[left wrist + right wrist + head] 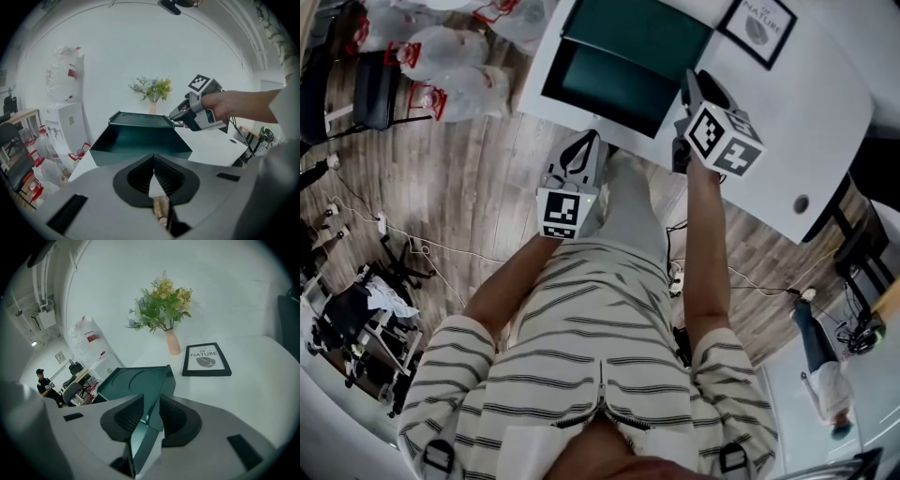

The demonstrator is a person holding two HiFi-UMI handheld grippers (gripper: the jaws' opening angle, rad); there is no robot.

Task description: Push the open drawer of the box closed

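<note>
1. Two fingers [129,417] of the right gripper [151,408], closed on one thin teal side wall of the drawer [605,86]. Wall running straight down the narrow gap, one dark ribbed pad on either side of it.
2. Two fingers [140,176] of the left gripper [153,174], pressed together tip to tip, holding nothing.
3. One drawer, pulled out of one dark teal box [642,28] and standing open toward the person.
4. Two shallow round recesses side by side in the lid of the box, seen in the right gripper view.
5. Box set on a white worktop [797,103], close to the edge nearest the person, with the drawer front reaching toward that edge.
6. Right gripper over the worktop at the right side of the box. Left gripper off the worktop, in front of the open drawer and apart from it, beside the person's leg in the head view.
7. One cube with square black-and-white markers on each gripper, two in all.
8. Beyond the box on the same worktop, one black framed print [206,359] lying flat. Just behind it, one slim pink vase [172,342] holding a bunch of flowers. Both apart from the box.
9. Wooden floor [478,187] to the left of the worktop, with at least three clear bags [450,66] showing red parts.
10. One person [43,380] far back in the room, small in the right gripper view.
</note>
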